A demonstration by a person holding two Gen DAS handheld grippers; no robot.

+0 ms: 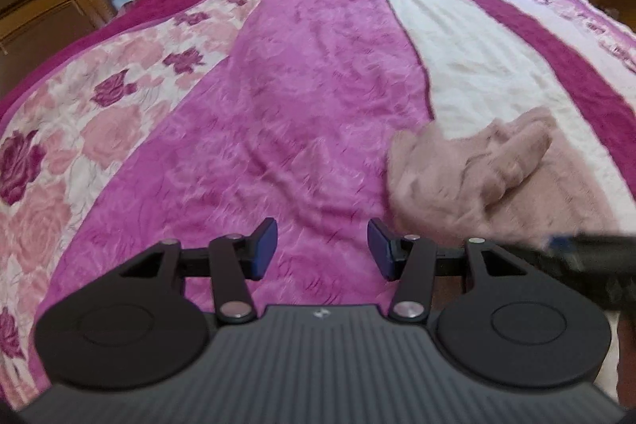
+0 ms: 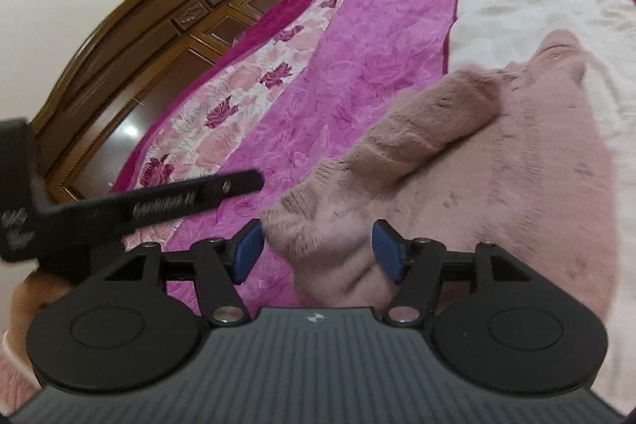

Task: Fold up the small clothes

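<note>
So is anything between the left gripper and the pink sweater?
Nothing visible. The left gripper is open over bare bedspread, and the sweater lies just off its right finger. The right gripper is already at the sweater's near edge, jaws open with fabric between them.

Two matching handheld grippers, left gripper point(image 1: 322, 249) and right gripper point(image 2: 318, 251), each with a ribbed dark grey body bearing a small pale logo. Black linkage arms on silver pivot screws, round black discs either side, blue pads point(image 2: 248, 251) on the fingertips.

Both the left hand-held gripper point(image 1: 322, 249) and right hand-held gripper point(image 2: 318, 251) gape apart.
</note>
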